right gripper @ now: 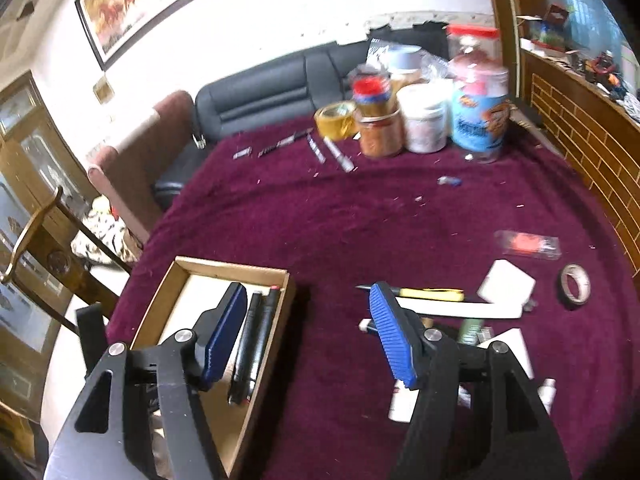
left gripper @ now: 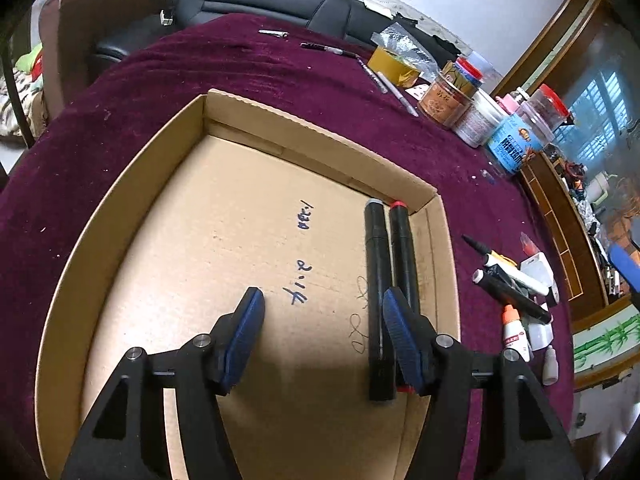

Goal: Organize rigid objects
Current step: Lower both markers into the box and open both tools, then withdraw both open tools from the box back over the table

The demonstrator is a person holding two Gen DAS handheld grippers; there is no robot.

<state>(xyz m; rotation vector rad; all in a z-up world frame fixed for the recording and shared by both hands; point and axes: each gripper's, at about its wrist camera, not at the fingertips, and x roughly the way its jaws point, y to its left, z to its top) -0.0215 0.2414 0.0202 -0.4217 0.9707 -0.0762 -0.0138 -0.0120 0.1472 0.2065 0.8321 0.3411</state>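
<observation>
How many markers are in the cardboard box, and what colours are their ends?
Marker with a grey end: 1
Marker with a red end: 1
Total in the cardboard box: 2
They lie side by side along the box's right wall.
</observation>
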